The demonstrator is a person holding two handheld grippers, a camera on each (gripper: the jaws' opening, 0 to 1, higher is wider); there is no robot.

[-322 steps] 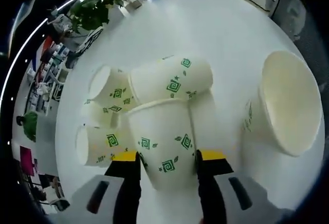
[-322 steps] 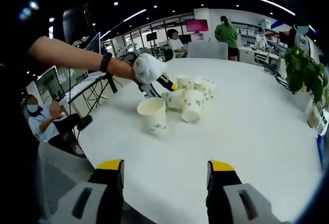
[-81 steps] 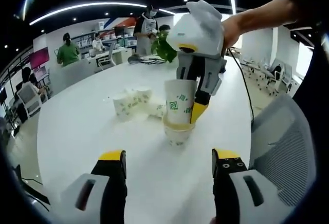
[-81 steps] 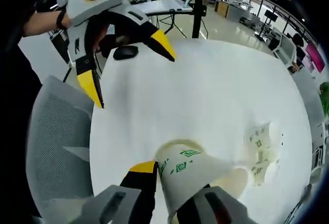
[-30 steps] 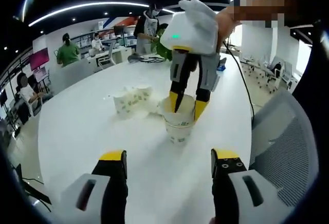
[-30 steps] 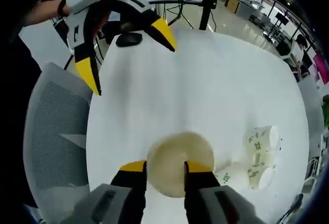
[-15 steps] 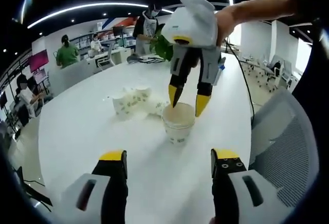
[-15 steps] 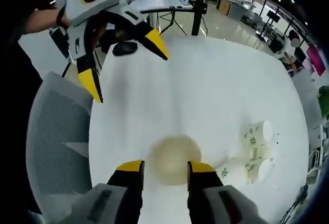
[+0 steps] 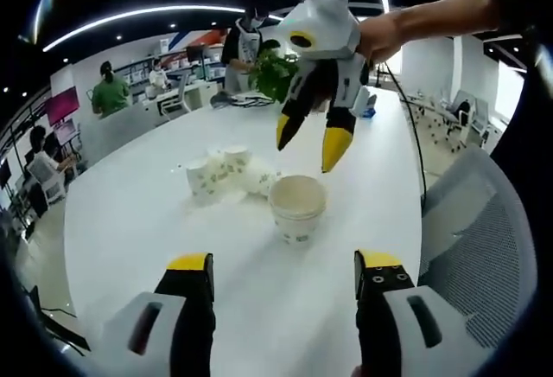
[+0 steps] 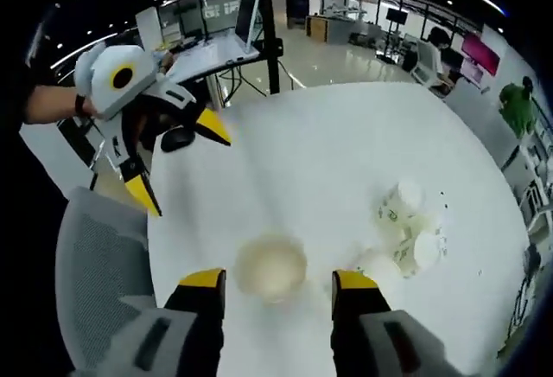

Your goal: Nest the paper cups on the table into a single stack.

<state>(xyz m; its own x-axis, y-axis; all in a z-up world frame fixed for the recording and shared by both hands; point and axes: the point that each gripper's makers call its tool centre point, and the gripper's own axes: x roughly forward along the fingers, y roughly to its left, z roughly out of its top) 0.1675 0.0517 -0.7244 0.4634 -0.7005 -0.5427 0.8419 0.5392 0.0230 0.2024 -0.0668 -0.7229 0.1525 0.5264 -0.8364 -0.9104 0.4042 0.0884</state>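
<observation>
A short stack of nested paper cups (image 9: 298,207) (image 10: 270,265) stands upright, mouth up, on the round white table (image 9: 173,230) (image 10: 346,169). Several loose cups with green prints (image 9: 226,172) (image 10: 406,226) lie on their sides just beyond it. My left gripper (image 9: 282,265) hangs open near the table's near edge, nothing between its yellow-tipped fingers. My right gripper (image 10: 279,280) is open above the stack, holding nothing. In the left gripper view that right gripper (image 9: 307,139) hovers over the stack, held by a hand. In the right gripper view the left gripper (image 10: 173,165) is at the left.
A grey mesh chair (image 9: 479,247) (image 10: 95,265) stands by the table's edge. A potted plant (image 9: 276,70) sits at the far side of the table. People (image 9: 108,92) sit and stand at desks in the office beyond. A tripod with a laptop (image 10: 251,22) stands past the table.
My right gripper let go of the cup it had pushed into the stack, opened wider and rose well above it. The left gripper stayed where it was.
</observation>
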